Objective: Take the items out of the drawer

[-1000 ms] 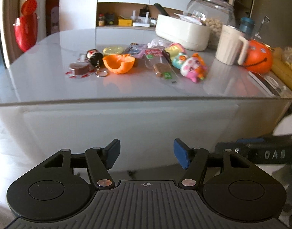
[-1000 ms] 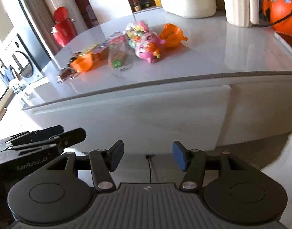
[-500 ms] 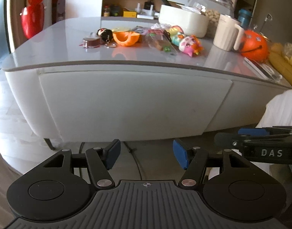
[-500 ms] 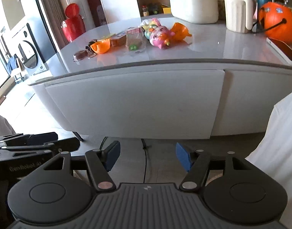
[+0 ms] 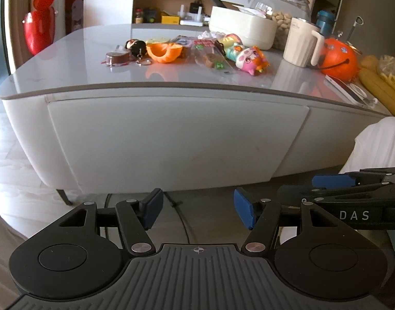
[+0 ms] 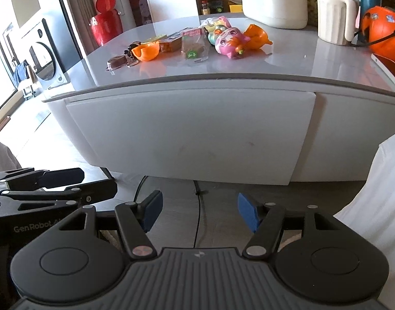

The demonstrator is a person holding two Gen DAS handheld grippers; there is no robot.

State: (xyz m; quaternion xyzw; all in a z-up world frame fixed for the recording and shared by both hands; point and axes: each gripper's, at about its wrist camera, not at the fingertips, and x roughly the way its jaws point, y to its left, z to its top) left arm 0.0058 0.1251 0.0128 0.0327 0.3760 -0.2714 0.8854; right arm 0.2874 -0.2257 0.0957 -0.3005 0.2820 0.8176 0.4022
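Below the desk (image 5: 68,59) top, the drawer (image 5: 176,139) front sits closed. My left hand-held gripper (image 5: 196,210) and right hand-held gripper (image 6: 198,211) hang before it, jaws spread, empty; the right's have just been opening.

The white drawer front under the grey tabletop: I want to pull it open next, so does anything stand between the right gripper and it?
Nothing visible does. The right gripper is open and empty, below the closed white drawer front; only floor lies between. No handle shows.
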